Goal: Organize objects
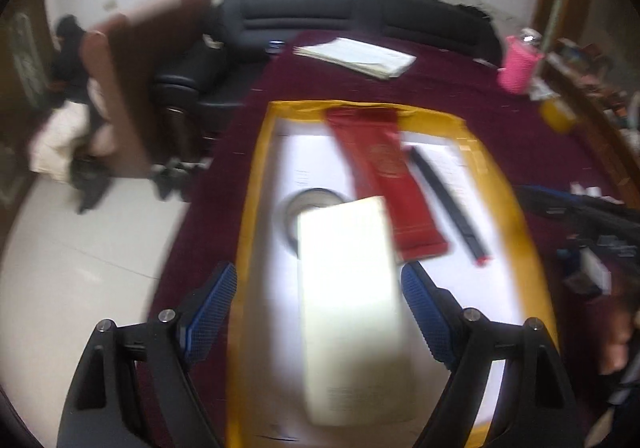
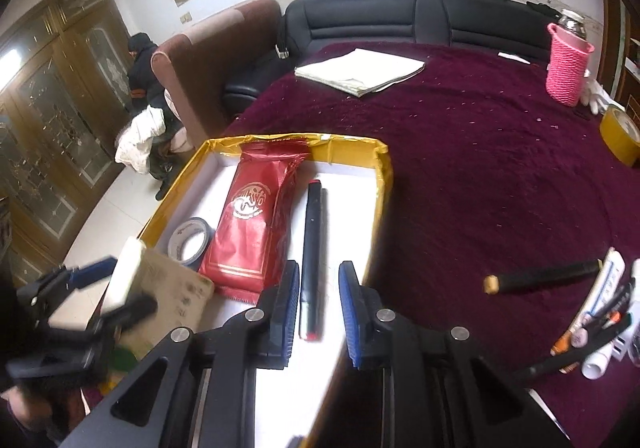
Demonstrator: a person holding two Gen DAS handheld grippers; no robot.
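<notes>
Pens (image 2: 592, 324) show only by right gripper (image 2: 319, 288), beyond tray (image 2: 382, 183)

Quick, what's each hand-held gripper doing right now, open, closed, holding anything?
Left hand-held gripper: open, a pale box between its fingers, no contact visible.
Right hand-held gripper: open, holding nothing, above a black marker.

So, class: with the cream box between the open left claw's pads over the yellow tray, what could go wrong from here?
1. The cream rectangular box sits between the left claw's wide-open pads and partly overlaps the roll of tape; it may settle tilted.
2. It also sits very close to the red foil packet, which it could nudge.
3. The right claw hangs open over the black marker with red ends, beside the yellow tray's wall; it might bump either.
</notes>
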